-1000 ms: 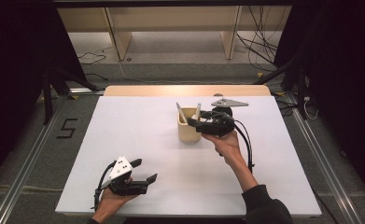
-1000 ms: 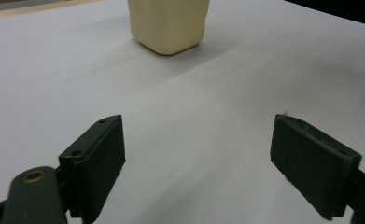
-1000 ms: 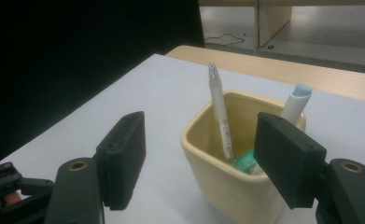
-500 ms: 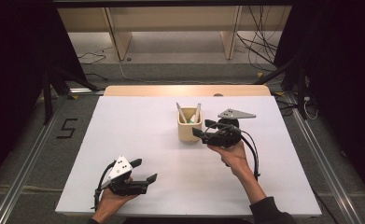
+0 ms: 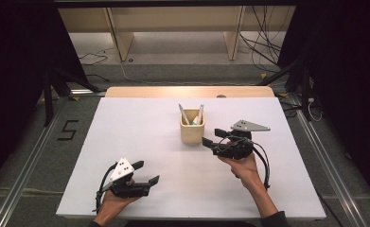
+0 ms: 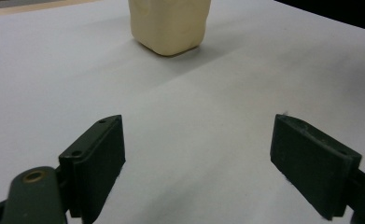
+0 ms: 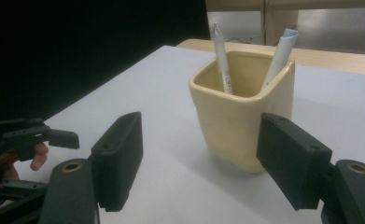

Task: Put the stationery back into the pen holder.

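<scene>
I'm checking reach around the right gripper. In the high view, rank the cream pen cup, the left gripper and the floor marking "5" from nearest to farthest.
From the right gripper:
1. Cream pen cup, just to its left.
2. Left gripper, near the table's front-left.
3. Floor marking "5", off the table's left edge.

A white rectangular tabletop [image 5: 140, 142] covers the middle of the high view. Along its 12 o'clock edge runs a pale wooden strip [image 5: 189, 91]. Beyond that, at 12 o'clock, two light wooden furniture legs [image 5: 119, 35] stand on a grey floor [image 5: 173, 52]. Loose black cables [image 5: 263, 33] lie on the floor at 1 o'clock, and thinner ones [image 5: 95, 57] at 11 o'clock. At 9 o'clock, beside the tabletop, a black figure 5 [image 5: 67, 129] is marked on the grey floor, next to a metal rail [image 5: 26, 165] running toward 7 o'clock.
</scene>
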Demonstrator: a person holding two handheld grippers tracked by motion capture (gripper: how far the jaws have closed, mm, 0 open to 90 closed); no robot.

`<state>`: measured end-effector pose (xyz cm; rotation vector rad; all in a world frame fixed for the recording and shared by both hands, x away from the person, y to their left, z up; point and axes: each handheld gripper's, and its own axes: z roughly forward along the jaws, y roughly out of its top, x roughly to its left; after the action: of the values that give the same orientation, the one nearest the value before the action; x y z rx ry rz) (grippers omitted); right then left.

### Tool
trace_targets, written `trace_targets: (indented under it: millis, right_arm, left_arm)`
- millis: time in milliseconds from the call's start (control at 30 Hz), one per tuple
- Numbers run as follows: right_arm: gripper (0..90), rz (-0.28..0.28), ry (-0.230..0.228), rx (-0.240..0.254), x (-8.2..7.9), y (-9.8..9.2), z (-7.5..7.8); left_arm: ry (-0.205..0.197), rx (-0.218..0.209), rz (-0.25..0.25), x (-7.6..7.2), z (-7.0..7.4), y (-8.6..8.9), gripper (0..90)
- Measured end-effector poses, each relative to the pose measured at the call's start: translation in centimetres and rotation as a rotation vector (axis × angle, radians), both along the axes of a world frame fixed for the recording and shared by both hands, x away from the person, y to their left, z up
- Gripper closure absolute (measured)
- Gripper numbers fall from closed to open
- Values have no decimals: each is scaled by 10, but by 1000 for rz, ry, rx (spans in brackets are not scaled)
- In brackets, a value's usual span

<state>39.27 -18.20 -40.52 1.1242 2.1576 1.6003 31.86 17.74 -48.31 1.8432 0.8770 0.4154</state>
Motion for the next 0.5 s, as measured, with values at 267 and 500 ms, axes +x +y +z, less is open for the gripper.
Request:
trace_targets:
  millis: [267,500]
  right_arm:
    - [306,21,-9,3,-11,-5,-5]
    - [300,27,-17,3,-23,-12,-7]
  left_arm:
    - [-3,-4,-2,1,1,-2,176]
    - [-5,-1,-14,0,1,-3,176]
